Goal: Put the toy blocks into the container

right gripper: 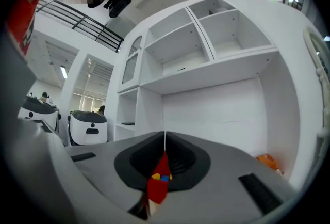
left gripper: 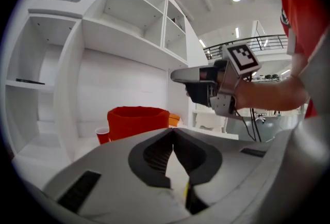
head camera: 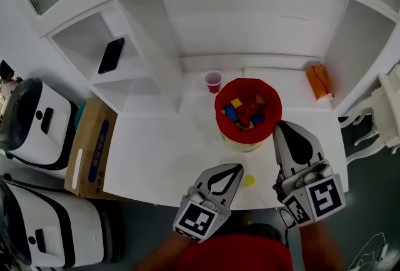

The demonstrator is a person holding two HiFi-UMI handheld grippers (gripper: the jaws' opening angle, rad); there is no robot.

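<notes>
Looking down on a white table [head camera: 162,151] with a red container [head camera: 265,90] near its back, already holding several toy blocks [head camera: 236,112] in blue, yellow and red. Poised at the container's near rim, where blocks go in: right gripper [head camera: 279,125], jaws closed together, nothing between them. Waiting low over the table's front edge: left gripper [head camera: 237,168], jaws likewise closed and empty. Lying loose just beside its tip: one yellow block [head camera: 249,180], probably the next to collect.

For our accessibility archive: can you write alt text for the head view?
A red container of toy blocks stands on a white table, one yellow block loose in front. The left gripper and right gripper, both shut, hover near it.
</notes>
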